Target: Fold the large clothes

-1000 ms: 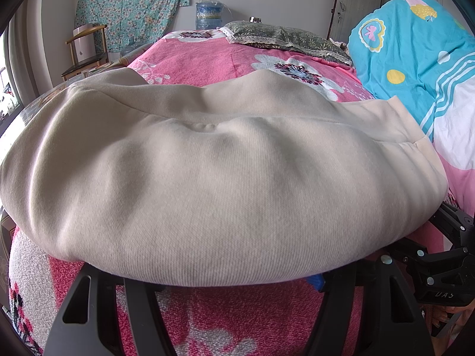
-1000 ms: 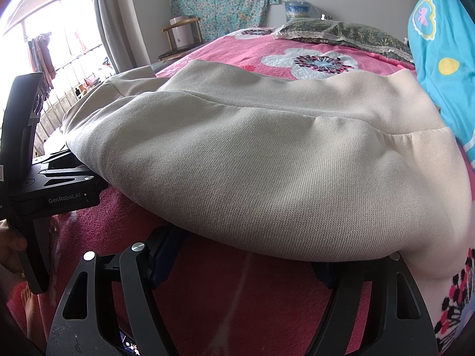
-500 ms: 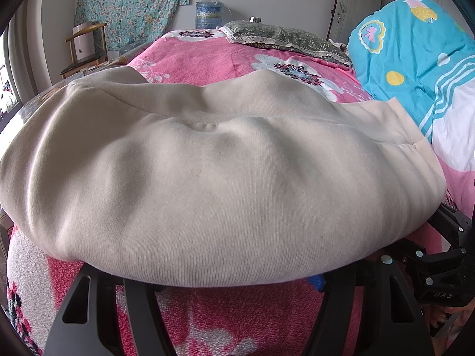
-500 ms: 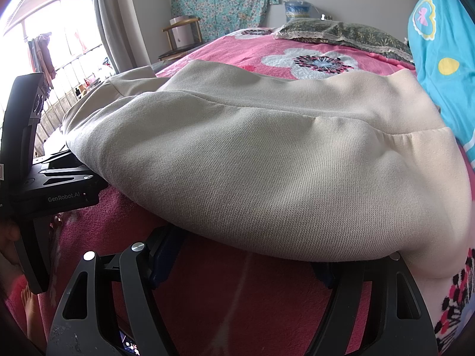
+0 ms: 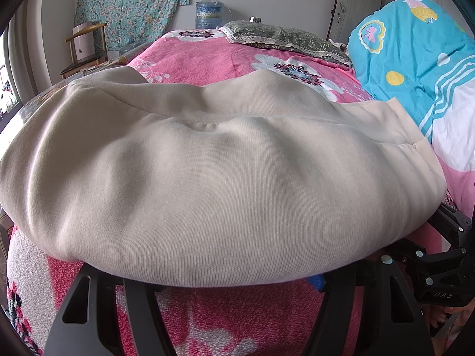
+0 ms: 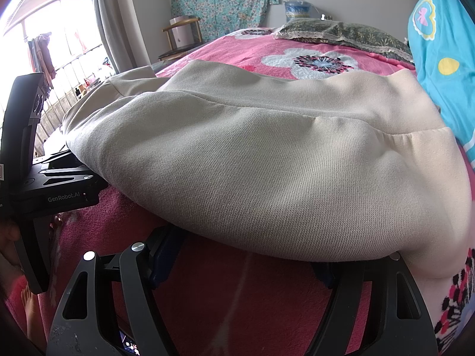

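Beige ribbed knit fills both views: a large folded sweatshirt (image 5: pixel 222 195) lies across the near part of a bed covered by a pink floral blanket (image 5: pixel 207 59), its rounded fold bulging over the bed's near edge and its flat hem band toward the right side. The left gripper (image 5: pixel 234 287) sits under that near fold with its two black fingers spread wide, the cloth draped over their tips, so whether the pads press on any fabric cannot be told. The right gripper (image 6: pixel 243 264) is likewise spread, blue pads showing just below the sweatshirt's lower edge, tips hidden beneath the fold. In the right wrist view the left tool's black body appears at the left margin, touching the garment's left end, with a person's hand (image 6: pixel 12 237) on its handle. At the bed's far end rests an olive lace-trimmed pillow (image 5: pixel 285 40); a turquoise cartoon-print quilt (image 5: pixel 415 59) is heaped along the right edge. Beyond the bed stand a wooden chair (image 5: pixel 86 56), a water jug (image 5: pixel 207 13) and a hanging teal flowered cloth (image 5: pixel 130 3).
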